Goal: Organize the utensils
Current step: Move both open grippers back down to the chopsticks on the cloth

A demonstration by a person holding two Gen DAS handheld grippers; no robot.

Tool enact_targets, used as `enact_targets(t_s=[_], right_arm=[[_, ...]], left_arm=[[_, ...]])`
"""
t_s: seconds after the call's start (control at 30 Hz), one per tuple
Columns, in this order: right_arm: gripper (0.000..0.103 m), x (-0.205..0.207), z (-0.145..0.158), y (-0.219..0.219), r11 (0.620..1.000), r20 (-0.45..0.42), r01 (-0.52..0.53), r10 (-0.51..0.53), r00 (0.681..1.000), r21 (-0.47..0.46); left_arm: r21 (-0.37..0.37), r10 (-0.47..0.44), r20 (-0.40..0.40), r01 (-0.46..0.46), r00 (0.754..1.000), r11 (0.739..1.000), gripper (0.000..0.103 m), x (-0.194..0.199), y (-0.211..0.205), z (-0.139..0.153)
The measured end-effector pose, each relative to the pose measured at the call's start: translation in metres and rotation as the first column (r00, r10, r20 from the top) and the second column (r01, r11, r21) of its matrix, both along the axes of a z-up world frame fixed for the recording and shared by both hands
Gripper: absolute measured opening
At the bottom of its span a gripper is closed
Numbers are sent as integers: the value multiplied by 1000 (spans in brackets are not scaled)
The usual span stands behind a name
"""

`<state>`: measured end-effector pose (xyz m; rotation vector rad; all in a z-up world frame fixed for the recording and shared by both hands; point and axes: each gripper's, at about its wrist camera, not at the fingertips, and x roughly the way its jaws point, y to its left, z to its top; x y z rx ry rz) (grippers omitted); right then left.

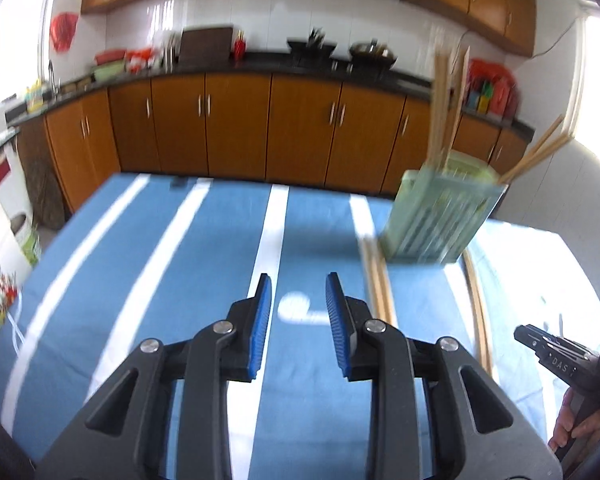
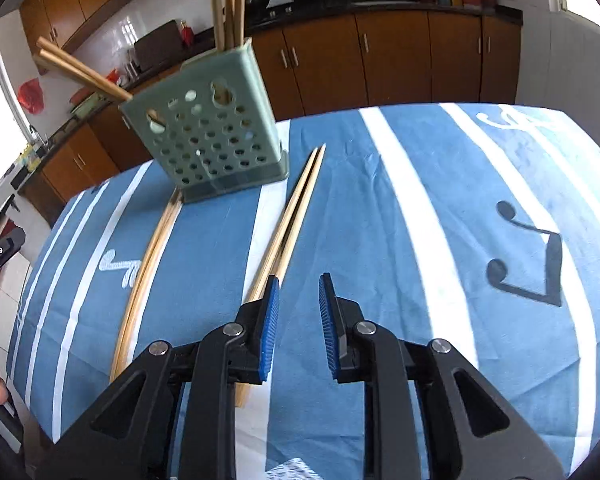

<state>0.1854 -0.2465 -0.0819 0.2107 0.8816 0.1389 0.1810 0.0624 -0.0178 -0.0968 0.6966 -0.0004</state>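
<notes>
Right wrist view shows the right gripper [image 2: 299, 312] with its jaws parted and nothing between the blue pads, poised over the blue striped cloth [image 2: 400, 240]. A pair of wooden chopsticks [image 2: 296, 208] lies on the cloth just beside and partly under its left finger, running away toward the green perforated holder [image 2: 208, 136]. A second pair [image 2: 148, 264] lies further left, its far end touching the holder's base. More chopsticks already stand in the holder, some upright, two leaning out to the side.

The step in hand looks like picking up a loose pair. To do it well, the right gripper should shift a little left so both sticks sit between the pads, then close across them near the thick end so they lift together and do not scissor apart.

In the left wrist view, the left gripper [image 1: 299, 312] is likewise released and empty, above bare cloth. The second pair lies just to its right, and the holder [image 1: 440, 216] stands beyond that, further right.
</notes>
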Motion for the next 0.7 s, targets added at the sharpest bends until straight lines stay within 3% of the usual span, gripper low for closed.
enact_targets(t_s=[0.17, 0.27, 0.4, 0.57, 0.7], right_arm=[[21, 8, -19, 22, 999, -45, -29, 27, 999, -44], [14, 5, -24, 21, 997, -39, -25, 22, 999, -79], [8, 4, -23, 3, 995, -30, 19, -22, 999, -96], [8, 1, -23, -39, 985, -25, 144, -147, 989, -91], [8, -3, -24, -46, 985, -16, 137, -140, 990, -103]], left_arm=[[-22, -19, -53, 18, 998, 1000, 29, -3, 3, -24], [-37, -45, -71, 42, 996, 998, 29, 0, -1, -30], [-73, -104, -98, 97, 990, 993, 29, 6, -11, -39], [-100, -181, -144, 167, 973, 981, 29, 11, -35, -56], [-96, -221, -181, 206, 958, 974, 28, 14, -52, -70]])
